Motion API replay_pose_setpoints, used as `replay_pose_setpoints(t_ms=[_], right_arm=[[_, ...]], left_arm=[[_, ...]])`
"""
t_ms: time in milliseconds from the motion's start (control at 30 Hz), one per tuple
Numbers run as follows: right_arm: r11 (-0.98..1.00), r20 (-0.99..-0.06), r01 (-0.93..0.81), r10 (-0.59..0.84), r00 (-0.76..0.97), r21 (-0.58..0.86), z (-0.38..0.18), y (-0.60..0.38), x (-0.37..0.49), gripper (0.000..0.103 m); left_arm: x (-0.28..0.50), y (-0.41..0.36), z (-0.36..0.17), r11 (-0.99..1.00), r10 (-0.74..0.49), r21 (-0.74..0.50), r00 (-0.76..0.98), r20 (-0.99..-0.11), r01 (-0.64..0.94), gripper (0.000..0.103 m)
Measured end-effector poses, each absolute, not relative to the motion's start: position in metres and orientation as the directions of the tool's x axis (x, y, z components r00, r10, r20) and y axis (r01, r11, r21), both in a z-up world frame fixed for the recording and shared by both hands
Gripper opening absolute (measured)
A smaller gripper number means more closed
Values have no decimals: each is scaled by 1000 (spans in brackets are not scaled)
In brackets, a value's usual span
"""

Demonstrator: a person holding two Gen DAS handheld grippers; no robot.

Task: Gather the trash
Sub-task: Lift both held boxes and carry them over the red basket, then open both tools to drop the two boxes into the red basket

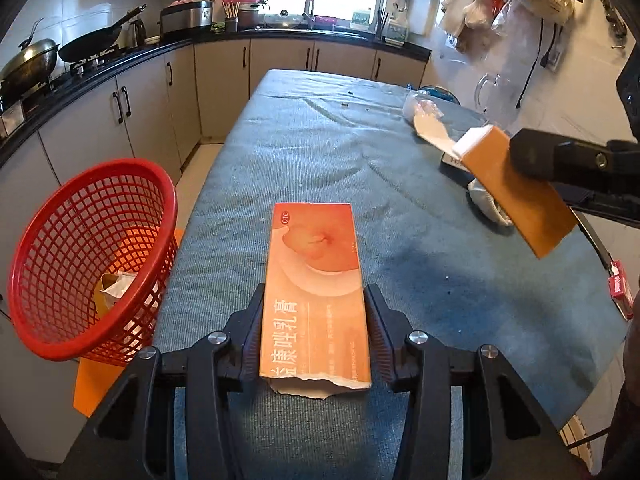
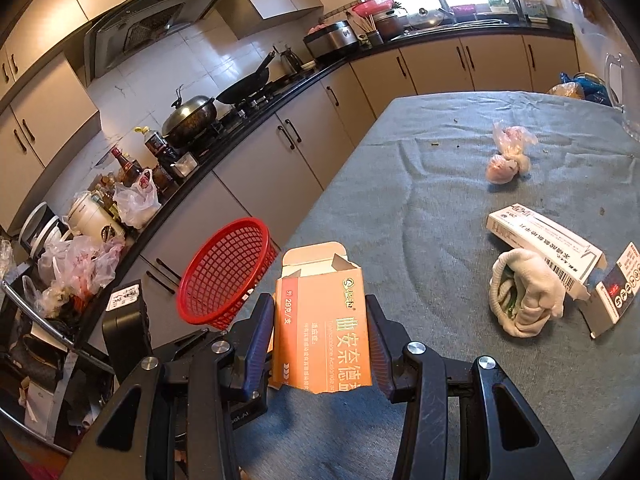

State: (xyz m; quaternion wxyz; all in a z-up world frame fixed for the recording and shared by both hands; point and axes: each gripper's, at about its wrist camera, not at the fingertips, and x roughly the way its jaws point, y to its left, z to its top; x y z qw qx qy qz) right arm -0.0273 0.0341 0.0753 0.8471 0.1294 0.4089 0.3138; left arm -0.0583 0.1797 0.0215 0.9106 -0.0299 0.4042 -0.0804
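My left gripper (image 1: 314,300) is shut on a long orange ointment carton (image 1: 314,280), held flat above the grey-clothed table (image 1: 320,152). My right gripper (image 2: 320,312) is shut on a smaller orange carton (image 2: 324,320) with its top flap open; the same carton shows in the left wrist view (image 1: 516,188), lifted above the table at the right. A red mesh basket (image 1: 88,256) stands off the table's left edge with some paper scraps inside; it also shows in the right wrist view (image 2: 224,272).
On the table lie a white medicine box (image 2: 544,244), a rolled white cloth (image 2: 524,300), a knotted plastic bag (image 2: 508,152) and a small white-and-red device (image 2: 620,284). Kitchen counters with a wok (image 1: 96,40) run along the left and far sides.
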Motion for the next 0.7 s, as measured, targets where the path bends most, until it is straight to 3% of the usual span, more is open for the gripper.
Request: replay_pose_setpoints(t_ms=[267,700], right_arm=[[760,-620,-447,646,445,471,74,54,-21,49],[694,-632,-527,699,333,490,76,150,1,49]], left_arm=[[-71,217,49,987,-149,-151,729,-668,63,45],[-81,328,64,972,33,-162,780,-625,-171,45]])
